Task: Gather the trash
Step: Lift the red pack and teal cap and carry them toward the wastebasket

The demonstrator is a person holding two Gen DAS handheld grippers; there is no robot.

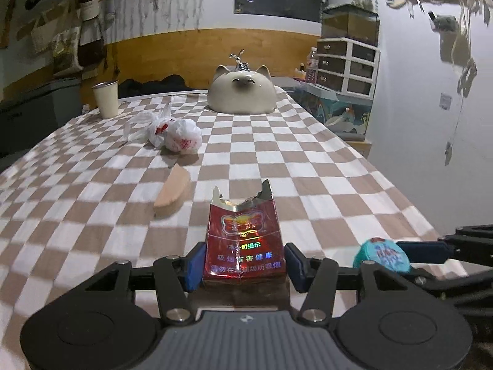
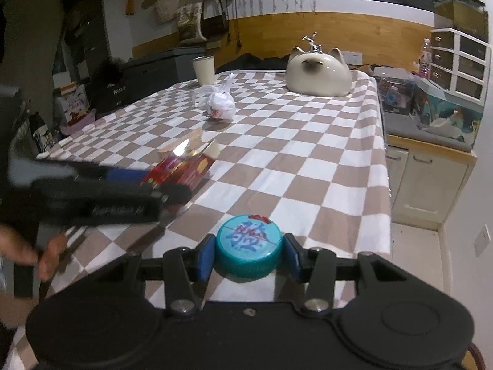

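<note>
Left gripper (image 1: 244, 261): the jaws stand at a medium width and clamp the lower part of a torn red foil-topped cigarette pack (image 1: 243, 240). Both blue pads press the pack's sides. The pack is a flat, glossy carton with a ragged, ripped-open top edge and holographic print.

Right gripper (image 2: 248, 254): the jaws stand at a medium width and clamp a round teal plastic bottle cap (image 2: 248, 248) by its ribbed rim. The cap has a flat printed top face with blue characters. In the left wrist view the cap (image 1: 382, 254) appears at 3 o'clock of the pack, held by the right gripper's blue pads.

Both grippers are over the near edge of the desk (image 1: 323, 166), which is covered by a soft brown-and-white checkered cloth.

At 11 o'clock of the pack, near it on the cloth, lies a peach-coloured wedge-shaped sponge (image 1: 172, 195) with a matte, porous surface.

Farther out at 11 o'clock lies a crumpled white plastic bag with red print (image 1: 172, 132), thin and wrinkled, knotted into a bundle.

At the far left edge stands a cream enamel cup (image 1: 106, 98) with a dark rim, upright.

At 12 o'clock, at the far end of the desk, sits a glossy cream ceramic cat-head dome (image 1: 242, 94) with a small metal ornament on top.
</note>
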